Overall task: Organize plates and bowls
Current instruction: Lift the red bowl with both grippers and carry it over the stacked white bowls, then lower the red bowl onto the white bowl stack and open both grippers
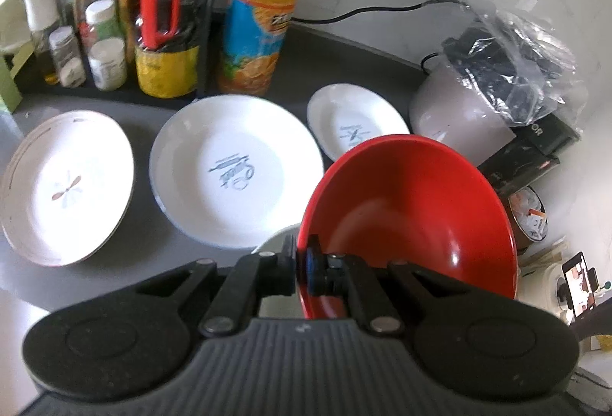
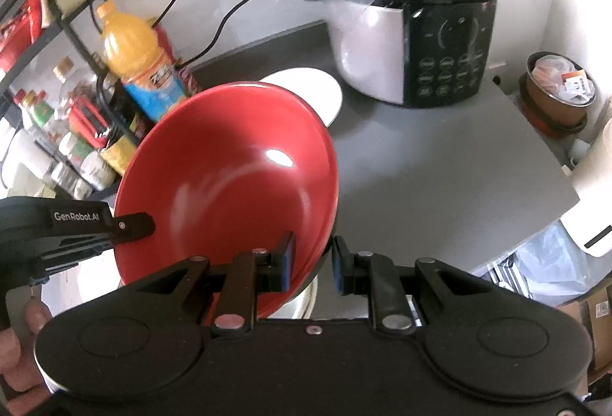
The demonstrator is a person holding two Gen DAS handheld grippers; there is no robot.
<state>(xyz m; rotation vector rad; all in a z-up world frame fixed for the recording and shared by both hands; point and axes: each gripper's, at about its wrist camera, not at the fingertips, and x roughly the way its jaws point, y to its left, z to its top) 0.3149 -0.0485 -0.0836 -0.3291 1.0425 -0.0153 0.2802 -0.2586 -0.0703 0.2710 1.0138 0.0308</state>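
Observation:
My left gripper (image 1: 304,272) is shut on the rim of a red bowl (image 1: 413,217) and holds it tilted above the grey counter (image 1: 153,236). The same bowl (image 2: 229,178) fills the right wrist view, with the left gripper (image 2: 130,224) clamped on its left rim. My right gripper (image 2: 311,263) straddles the bowl's near rim with its jaws apart and a gap on the right side. Three white plates lie on the counter: a flower-patterned one (image 1: 65,186), a large one (image 1: 233,167) and a small one (image 1: 355,125).
Bottles and jars (image 1: 114,25) and an orange drink bottle (image 1: 264,6) stand on a rack at the back. A rice cooker (image 2: 428,44) under a plastic bag stands at the right. A brown bowl of packets (image 2: 558,90) sits near the counter's right edge.

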